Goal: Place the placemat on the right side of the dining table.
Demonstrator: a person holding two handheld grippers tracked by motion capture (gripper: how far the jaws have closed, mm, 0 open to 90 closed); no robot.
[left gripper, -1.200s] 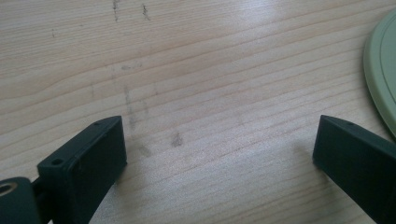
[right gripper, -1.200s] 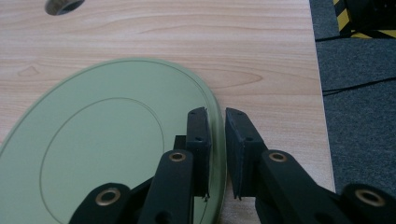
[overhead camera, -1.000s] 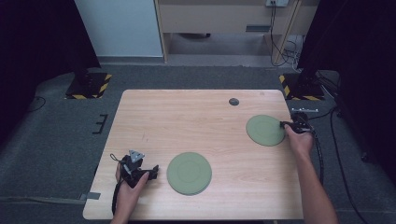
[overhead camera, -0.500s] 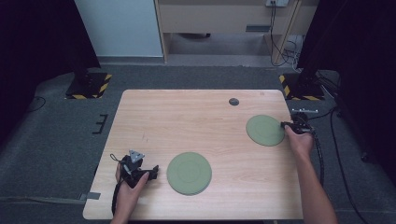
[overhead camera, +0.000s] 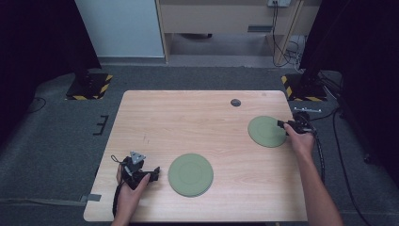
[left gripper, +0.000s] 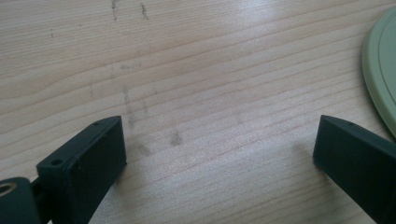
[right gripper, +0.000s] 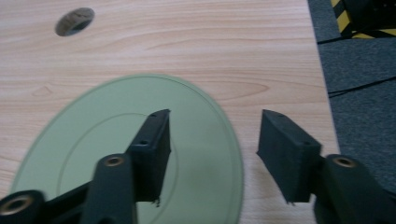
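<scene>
Right gripper view: the right gripper (right gripper: 212,140) has just been opening; its parted jaws straddle the near-right rim of the flat round green plate (right gripper: 93,140) lying on the wooden tabletop (right gripper: 187,42), neither pressing it.

Even overhead light, dark surroundings; close views soft, perhaps slightly blurred.

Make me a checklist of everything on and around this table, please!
Surface: wooden table, faint scuffs, a round hole near the far edge.
Job's things: two green plates, the near plate and the far plate, both flat.
Clutter: nothing seen.
Grippers: left gripper open over bare wood; right gripper has just been opening, jaws astride the far plate's rim, not pressing.
Cables: one trails from each gripper; more on the floor.
Surroundings: grey carpet, striped stand bases.
</scene>
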